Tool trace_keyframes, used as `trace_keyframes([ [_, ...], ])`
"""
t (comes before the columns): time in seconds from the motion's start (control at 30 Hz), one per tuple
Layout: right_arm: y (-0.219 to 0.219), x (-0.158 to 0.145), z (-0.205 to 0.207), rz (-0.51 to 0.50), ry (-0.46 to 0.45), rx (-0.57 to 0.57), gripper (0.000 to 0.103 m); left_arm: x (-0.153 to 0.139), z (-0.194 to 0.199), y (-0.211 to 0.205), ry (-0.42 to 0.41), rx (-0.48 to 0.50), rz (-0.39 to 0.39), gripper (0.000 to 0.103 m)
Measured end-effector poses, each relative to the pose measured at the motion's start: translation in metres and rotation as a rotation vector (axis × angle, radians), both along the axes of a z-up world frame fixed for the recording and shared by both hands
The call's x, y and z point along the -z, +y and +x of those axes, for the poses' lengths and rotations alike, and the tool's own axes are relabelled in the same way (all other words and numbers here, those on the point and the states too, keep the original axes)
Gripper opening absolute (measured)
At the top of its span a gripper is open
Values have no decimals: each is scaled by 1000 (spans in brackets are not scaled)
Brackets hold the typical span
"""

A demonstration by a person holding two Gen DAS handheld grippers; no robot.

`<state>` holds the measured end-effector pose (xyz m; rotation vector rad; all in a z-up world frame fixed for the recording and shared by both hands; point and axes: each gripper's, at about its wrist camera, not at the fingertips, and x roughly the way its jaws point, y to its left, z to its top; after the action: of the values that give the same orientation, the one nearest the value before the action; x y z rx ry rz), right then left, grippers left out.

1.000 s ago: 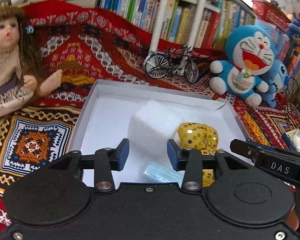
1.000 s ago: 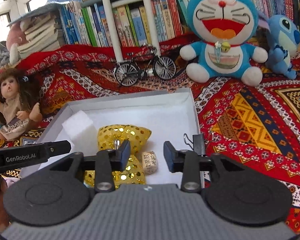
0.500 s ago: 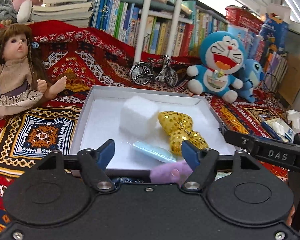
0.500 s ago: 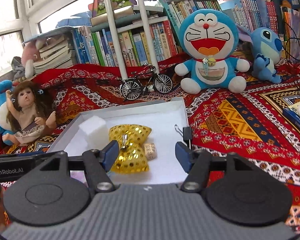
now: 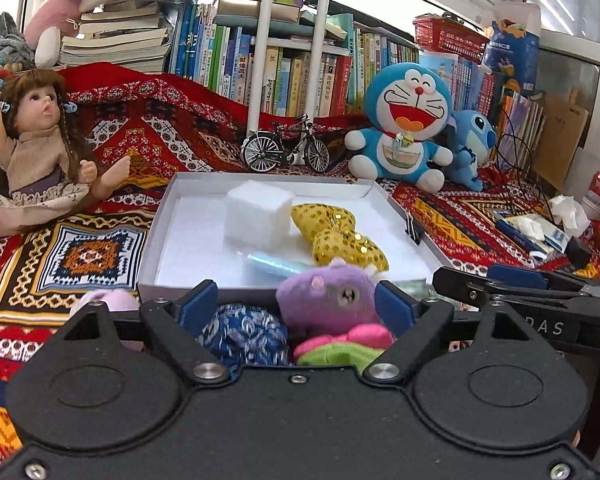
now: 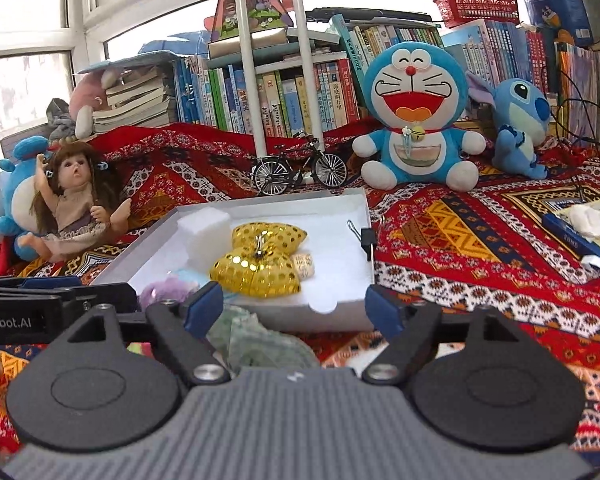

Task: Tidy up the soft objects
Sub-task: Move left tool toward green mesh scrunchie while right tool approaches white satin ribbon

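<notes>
A white box (image 5: 156,236) (image 6: 340,304) holds a white foam cube (image 5: 258,214) (image 6: 206,236), a gold sequin bow (image 5: 340,236) (image 6: 260,256), a light blue packet (image 5: 276,264) and a small cream charm (image 6: 304,266). In front of the box lie a purple plush (image 5: 328,296) (image 6: 164,288), a blue patterned pouch (image 5: 244,334), a pink plush (image 5: 104,302) and a pale green soft item (image 6: 260,340). My left gripper (image 5: 296,306) is open, with the purple plush between its fingers. My right gripper (image 6: 296,306) is open above the green item.
A doll (image 5: 36,152) sits at the left. A model bicycle (image 5: 284,148), a Doraemon plush (image 5: 404,128) and a Stitch plush (image 5: 472,140) stand behind the box, before bookshelves. A binder clip (image 6: 366,238) is on the box's right wall. Tissues and books (image 5: 540,228) lie right.
Both grippers have pulled back from over the box and opened wider. The purple plush, blue pouch and green item in front of the box have come into view.
</notes>
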<state>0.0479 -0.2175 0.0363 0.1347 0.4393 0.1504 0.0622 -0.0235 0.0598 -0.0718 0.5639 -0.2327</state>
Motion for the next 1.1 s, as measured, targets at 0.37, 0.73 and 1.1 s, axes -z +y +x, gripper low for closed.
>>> trace_keyframes([
  [0.37,5,15,-32,-64,-30,8,98,19,-31,8,4,-8,13,87],
  [0.73,15,25,-67,-147,-81,0,95,34,-55,11,-34,-9,23,89],
  [1.1,25,36,-78,-218,-56,-1,84,42,-61,5,-43,5,41,88],
])
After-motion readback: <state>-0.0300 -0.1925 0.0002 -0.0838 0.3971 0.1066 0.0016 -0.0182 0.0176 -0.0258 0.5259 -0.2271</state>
